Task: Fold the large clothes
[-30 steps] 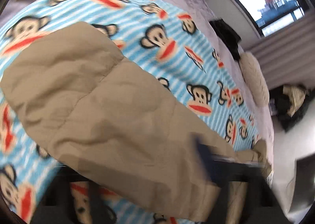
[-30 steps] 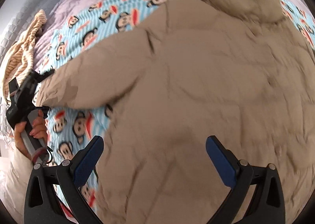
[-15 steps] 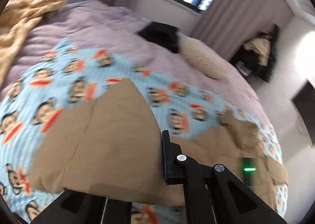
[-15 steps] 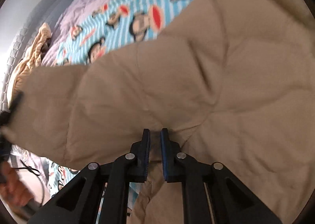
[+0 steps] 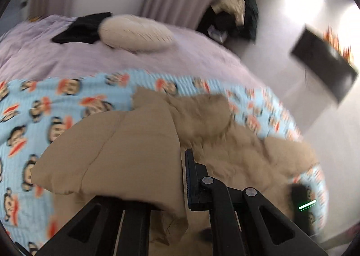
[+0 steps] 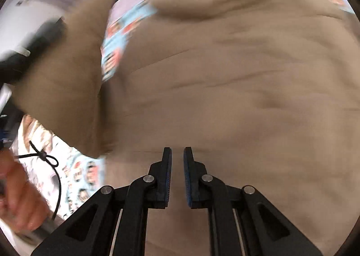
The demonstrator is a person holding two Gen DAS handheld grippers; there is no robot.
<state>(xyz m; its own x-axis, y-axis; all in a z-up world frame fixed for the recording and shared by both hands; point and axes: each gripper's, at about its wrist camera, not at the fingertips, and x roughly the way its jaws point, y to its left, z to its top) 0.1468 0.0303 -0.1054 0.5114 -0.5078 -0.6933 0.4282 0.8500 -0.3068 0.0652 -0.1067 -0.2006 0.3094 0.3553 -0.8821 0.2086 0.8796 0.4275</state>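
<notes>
Since a second ago the left gripper (image 5: 183, 179) has swung up and across, carrying a sleeve of the tan quilted padded jacket (image 5: 236, 150) with it, and the right gripper (image 6: 177, 175), then spread wide over the cloth, has closed.

Underneath everything, the broad bed with its pale lilac cover (image 5: 112, 57) is filling the left wrist view. On it the sky-blue striped blanket printed with cartoon monkey faces (image 5: 40, 118) is lying, and the jacket is spreading across that blanket, its furry-edged hood (image 5: 202, 112) lying toward the far side of the bed. In the right wrist view the jacket's body (image 6: 236, 98) is taking up nearly the whole picture.

The sleeve (image 5: 117, 150) is hanging lifted above the blanket, pinched in the left gripper, whose jaws are clamping its fabric; one finger is hidden behind the cloth. The right gripper's jaws are standing nearly together with a narrow gap, and a ridge of the jacket appears to be caught between them, though blur is hiding the contact.

Farther back, a cream oval knitted cushion (image 5: 135, 33) is resting beside a black folded garment (image 5: 83, 28).
</notes>
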